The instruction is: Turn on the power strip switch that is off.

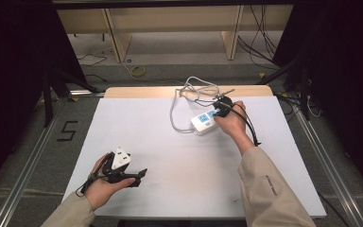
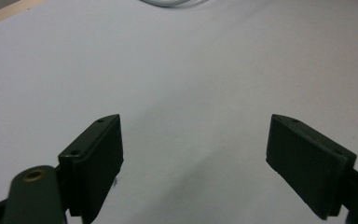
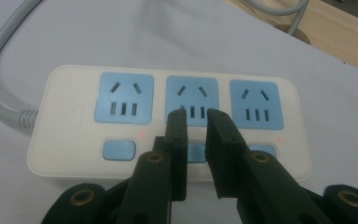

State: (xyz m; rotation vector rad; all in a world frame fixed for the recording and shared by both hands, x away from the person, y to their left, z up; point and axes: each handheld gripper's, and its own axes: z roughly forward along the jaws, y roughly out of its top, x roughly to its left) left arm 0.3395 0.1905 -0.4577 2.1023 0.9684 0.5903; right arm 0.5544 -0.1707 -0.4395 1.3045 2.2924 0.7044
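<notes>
Both tongs are held by a person over a white table [image 1: 137, 127]. By the left hand [image 1: 101, 189], near the front left edge, the left gripper [image 2: 193, 158] is kept with its jaws spread wide and nothing between them; only bare white surface is seen in the gap. By the right hand [image 1: 234, 124] the right gripper [image 3: 196, 116] is brought low over a white power strip [image 3: 65, 116] toward the far right of the table. Its jaws are almost closed, with a narrow gap left, and nothing is gripped. In the right gripper view the tips are seen over the middle one of three blue sockets [image 3: 192, 97], above the blue switch under it; whether the strip is touched cannot be told. A small red light is lit beside the left switch [image 3: 119, 150].

A grey cord [image 1: 176, 111] is led from the strip in loops to the far edge, where a wooden strip [image 1: 137, 91] is left uncovered. Beyond the table, a grey floor with loose cables [image 1: 260, 45], wooden furniture legs [image 1: 116, 35] and dark curtains at both sides are seen. Metal rails [image 1: 28, 165] are laid along the table, and a mark like the figure 5 [image 1: 67, 131] is taped on the floor at the left.
</notes>
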